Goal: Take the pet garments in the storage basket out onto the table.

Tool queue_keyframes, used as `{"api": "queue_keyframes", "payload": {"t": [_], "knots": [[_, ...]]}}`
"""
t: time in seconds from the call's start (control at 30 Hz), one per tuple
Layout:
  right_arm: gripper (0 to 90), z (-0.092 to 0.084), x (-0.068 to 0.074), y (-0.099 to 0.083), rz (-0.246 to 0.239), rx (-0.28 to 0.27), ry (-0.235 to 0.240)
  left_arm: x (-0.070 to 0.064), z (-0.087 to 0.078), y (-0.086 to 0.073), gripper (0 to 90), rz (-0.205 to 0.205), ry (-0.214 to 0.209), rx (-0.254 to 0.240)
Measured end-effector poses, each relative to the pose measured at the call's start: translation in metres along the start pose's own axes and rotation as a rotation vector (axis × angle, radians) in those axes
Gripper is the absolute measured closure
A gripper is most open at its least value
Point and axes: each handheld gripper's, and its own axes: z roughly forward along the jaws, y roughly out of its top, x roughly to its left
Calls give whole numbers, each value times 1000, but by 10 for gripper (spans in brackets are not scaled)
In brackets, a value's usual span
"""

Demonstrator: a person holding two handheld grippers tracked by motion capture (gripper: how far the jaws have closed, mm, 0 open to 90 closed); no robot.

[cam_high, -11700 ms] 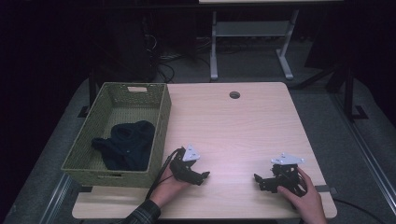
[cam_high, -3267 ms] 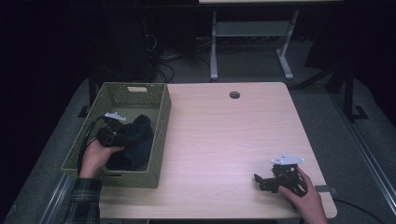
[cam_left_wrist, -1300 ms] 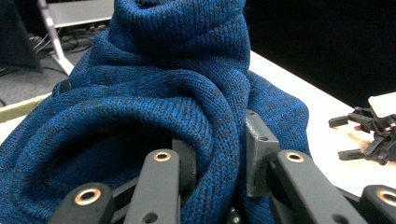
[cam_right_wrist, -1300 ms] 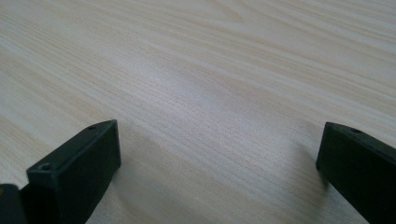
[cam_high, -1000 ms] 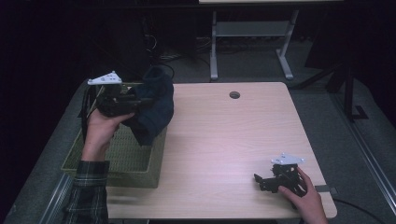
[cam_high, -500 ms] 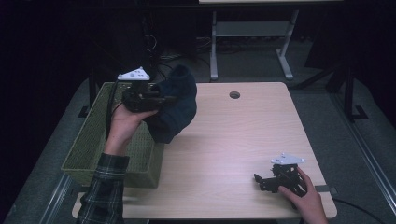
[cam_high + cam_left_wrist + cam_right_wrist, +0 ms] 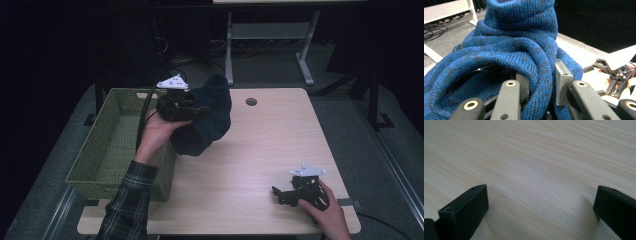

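My left claw (image 7: 541,86) is clamping a thick fold of the dark blue knitted woollen garment (image 7: 519,47), the knit bunched tight between the two black jaws. In the high view my left claw (image 7: 192,107) is holding that garment (image 7: 207,122) up in the air, above the left part of the pale wooden counter (image 7: 260,145), just to the right of the olive-green woven rectangular basket (image 7: 107,150). The garment is hanging down from the jaws in a loose lump, its lower end close over the counter near the basket's right wall; I cannot tell whether it is touching the wood. My left hand (image 7: 160,132) is reaching up over the basket's right rim, with a plaid sleeve (image 7: 127,205) behind it.

My right claw (image 7: 287,192) is resting low on the near right part of the counter, well apart from the garment, in my right hand (image 7: 325,212). Its jaws are standing wide apart, with nothing but bare wood grain (image 7: 536,175) between them. From the left gripper view, that right claw (image 7: 599,67) is showing beyond the knit, on the counter.

A small round dark hole (image 7: 251,101) is sitting in the counter's far edge, just right of the hanging garment.
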Motion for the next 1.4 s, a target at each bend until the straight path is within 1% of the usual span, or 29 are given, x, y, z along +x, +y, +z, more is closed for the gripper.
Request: {"api": "queue_keyframes", "payload": {"t": [0.07, 0.2, 0.27, 0.3, 0.33, 0.43, 0.5, 0.57, 0.7, 0.87, 0.97, 1.07, 1.1, 1.13, 1.3, 1.37, 1.4], "knots": [[0, 0, 0, 0, 0, 0, 0, -3, 6, 0, 702, 7, 4, 0], [0, 0, 0, 0, 0, 0, 0, -6, 17, 1, 703, 7, -8, 4], [0, 0, 0, 0, 0, 0, 0, -8, 25, 1, 703, 4, -15, 8], [0, 0, 0, 0, 0, 0, 0, -10, 32, 2, 702, 10, -17, 19], [0, 0, 0, 0, 0, 0, 0, -10, 32, 2, 703, 10, -17, 19], [0, 0, 0, 0, 0, 0, 0, -15, 47, 0, 702, 15, -20, 37], [0, 0, 0, 0, -3, -2, 0, -17, 54, -2, 702, 11, -26, 38], [0, 0, 0, 0, -3, -1, 0, -19, 65, -4, 703, 10, -42, 45], [0, 0, 0, 0, -3, -2, 0, -24, 83, -7, 703, 21, -52, 76], [0, 0, 0, 0, -6, -3, 0, -27, 108, -13, 702, 22, -78, 95], [0, 0, 0, 0, -4, -2, 0, -29, 124, -17, 702, 30, -89, 117], [0, 0, 0, 0, 3, 3, 2, -30, 139, -22, 702, 22, -99, 129], [0, 0, 0, 0, 2, 2, 1, -31, 148, -25, 702, 18, -102, 138], [0, 0, 0, 0, 2, 2, 1, -31, 148, -25, 702, 18, -102, 138], [0, 0, 0, 0, 3, 3, 2, -36, 174, -32, 700, 46, -91, 174], [0, 0, 0, 0, 4, 1, 3, -37, 183, -36, 700, 45, -95, 186], [0, 0, 0, 0, 4, 1, 2, -37, 188, -38, 699, 38, -96, 195]]}}
